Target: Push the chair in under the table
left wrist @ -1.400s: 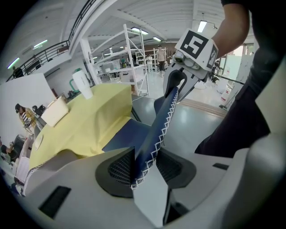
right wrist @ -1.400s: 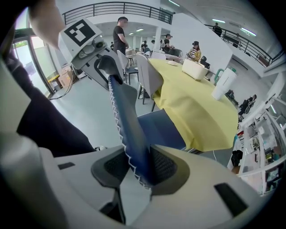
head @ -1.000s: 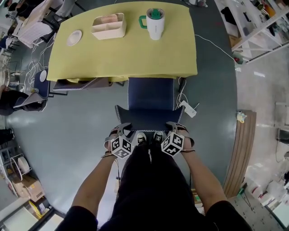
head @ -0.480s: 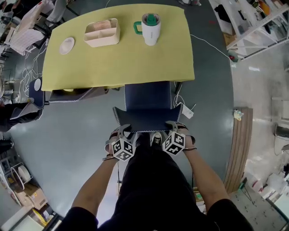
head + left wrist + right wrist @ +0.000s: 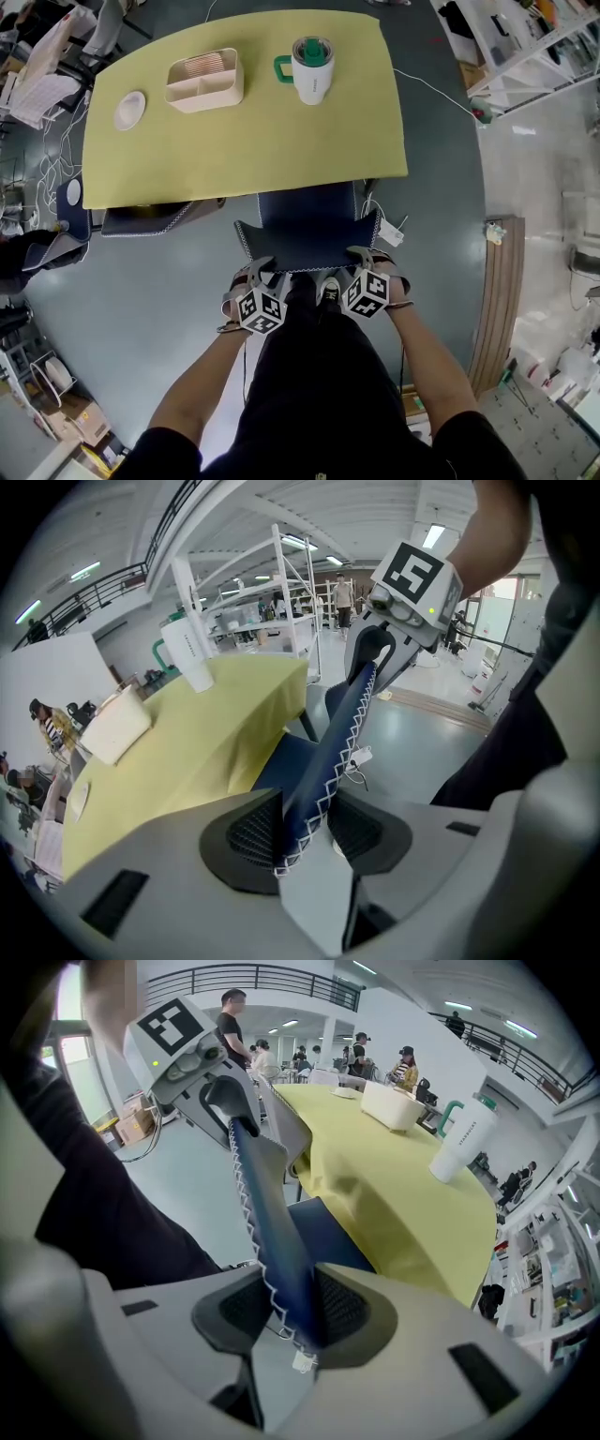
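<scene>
- The chair (image 5: 309, 214) is dark blue with white zigzag stitching along its edges. It stands at the middle of the table's near edge, with the front part of the seat under the overhanging cloth and the rest out on the grey floor.
- The seat faces the table, and the backrest (image 5: 309, 247) is on the person's side. The top edge of the backrest runs left to right, parallel to the table's near edge.
- The left gripper (image 5: 256, 271) is clamped on the left end of the backrest's top edge. In the left gripper view, both ribbed pads press on the stitched blue edge (image 5: 330, 747) between them.
- The right gripper (image 5: 362, 258) grips the right end of the same edge in the same way. In the right gripper view, the padded edge (image 5: 272, 1232) fills the gap between its jaws.
- Both grippers point steeply down, with their marker cubes toward the person. One shoe (image 5: 329, 289) shows between them.
- The table (image 5: 244, 150) is covered with a yellow cloth.
- A white tumbler (image 5: 312, 70) with a green lid and handle stands near the far edge.
- A beige divided tray (image 5: 204, 81) sits to the left of the tumbler, and a small white plate (image 5: 129, 110) lies toward the left edge.
- A second dark chair (image 5: 150, 217) is tucked under the near-left corner.
- A white power strip (image 5: 390, 232) with its cable lies on the floor just to the right of the chair.
</scene>
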`<state>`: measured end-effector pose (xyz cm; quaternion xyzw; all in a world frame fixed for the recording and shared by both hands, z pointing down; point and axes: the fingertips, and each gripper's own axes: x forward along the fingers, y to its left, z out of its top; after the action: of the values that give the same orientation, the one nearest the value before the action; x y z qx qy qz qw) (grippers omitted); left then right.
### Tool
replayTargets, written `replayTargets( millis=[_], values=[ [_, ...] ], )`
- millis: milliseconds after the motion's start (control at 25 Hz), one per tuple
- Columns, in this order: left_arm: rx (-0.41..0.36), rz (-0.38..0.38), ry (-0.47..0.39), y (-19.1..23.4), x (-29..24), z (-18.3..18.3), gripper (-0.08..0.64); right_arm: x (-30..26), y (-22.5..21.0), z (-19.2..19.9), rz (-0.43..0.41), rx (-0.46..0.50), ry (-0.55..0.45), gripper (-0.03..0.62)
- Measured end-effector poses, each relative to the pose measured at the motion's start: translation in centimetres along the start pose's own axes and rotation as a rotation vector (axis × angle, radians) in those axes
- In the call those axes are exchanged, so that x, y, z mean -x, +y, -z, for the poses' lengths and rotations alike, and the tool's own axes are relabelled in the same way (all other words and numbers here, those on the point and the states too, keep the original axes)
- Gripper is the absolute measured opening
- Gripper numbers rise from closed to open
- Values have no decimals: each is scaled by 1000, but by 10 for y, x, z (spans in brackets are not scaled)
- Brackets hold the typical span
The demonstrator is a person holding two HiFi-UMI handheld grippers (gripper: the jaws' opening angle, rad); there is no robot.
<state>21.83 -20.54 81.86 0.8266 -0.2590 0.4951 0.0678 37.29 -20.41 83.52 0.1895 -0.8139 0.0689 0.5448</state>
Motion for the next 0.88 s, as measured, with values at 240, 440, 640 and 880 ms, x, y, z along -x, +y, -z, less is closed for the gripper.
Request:
replayTargets(
  millis=[240,440,640,880],
  values=[
    [-8,-1,-2,24,-7,-7,155,-7,-21,-11,6,-5,1,129],
    [-10,-4,-8,37,-12,-14,155,-9,-36,-16,10,-7,0,129],
    [-11,-17,-17,53,-20,-21,155,-13,-55,-21,19,-4,-4,129],
    [-10,-27,-24,70,-26,-28,155,-18,-73,-29,23,1,-4,129]
  ],
)
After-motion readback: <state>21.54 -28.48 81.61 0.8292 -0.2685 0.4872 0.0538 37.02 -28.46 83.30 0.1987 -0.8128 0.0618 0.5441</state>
